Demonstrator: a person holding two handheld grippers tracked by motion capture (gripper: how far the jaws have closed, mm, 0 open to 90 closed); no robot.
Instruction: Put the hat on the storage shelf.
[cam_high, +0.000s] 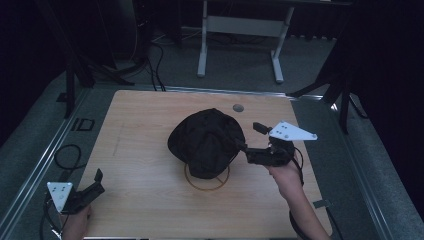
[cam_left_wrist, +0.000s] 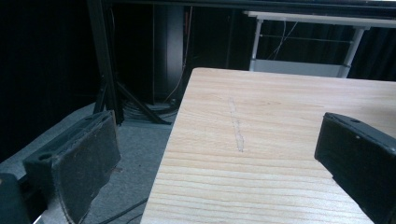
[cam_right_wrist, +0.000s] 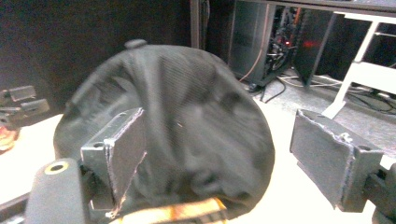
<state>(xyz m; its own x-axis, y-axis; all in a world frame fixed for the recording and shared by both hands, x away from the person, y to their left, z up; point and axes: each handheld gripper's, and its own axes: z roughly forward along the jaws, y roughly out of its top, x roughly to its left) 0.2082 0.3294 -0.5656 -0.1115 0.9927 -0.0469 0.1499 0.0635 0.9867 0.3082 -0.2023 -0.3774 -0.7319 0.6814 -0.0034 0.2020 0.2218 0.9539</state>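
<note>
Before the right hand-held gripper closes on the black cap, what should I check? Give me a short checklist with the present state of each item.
1. Right hand-held gripper jaws open: ok, wide apart.
2. Black cap between those jaws: not ok; in the right gripper view it sits ahead of them.
3. Cap resting on the table: ok, over a thin ring.
4. Left hand-held gripper away from the cap: ok, at the table's near left corner, open.
5. Whether the ring is attached to the cap: cannot tell.
</note>
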